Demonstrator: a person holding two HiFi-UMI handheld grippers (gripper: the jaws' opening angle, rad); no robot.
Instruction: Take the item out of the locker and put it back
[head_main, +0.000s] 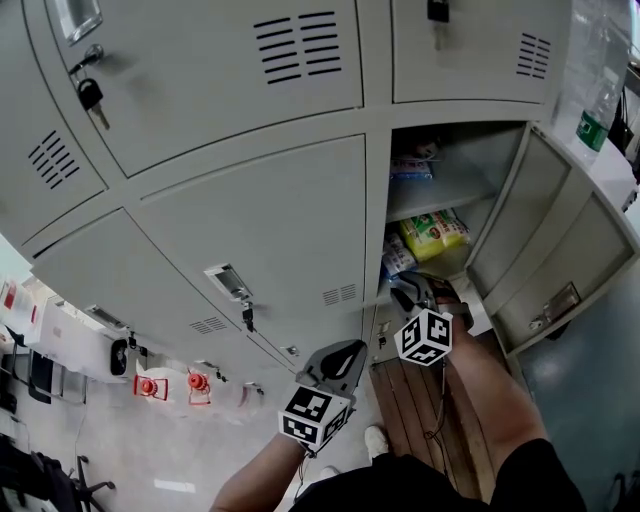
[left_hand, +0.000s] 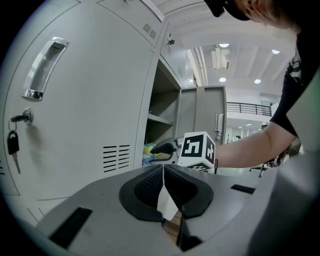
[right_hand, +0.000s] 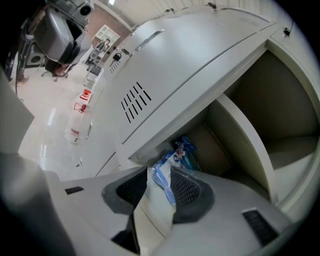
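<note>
Right gripper view looks along the right claw (right_hand: 160, 169) into the open locker compartment (right_hand: 282, 100). Its jaws stand apart, and a blue-and-white packet (right_hand: 175, 159) sits between their tips. The packet lies close to the right-hand pad with a gap on the other side, so nothing is pinched. It reaches forward from the claw into the lower part of the compartment, below the shelf (right_hand: 245, 145). In the head view a yellow packet (head_main: 435, 233) lies just beyond this claw and a little to its right, and the open door (head_main: 555, 235) hangs further to its right. The left claw (left_hand: 164, 169) is held back and to the left of the right claw, facing a closed door (left_hand: 90, 100). Its jaws meet at the tips and hold nothing.
</note>
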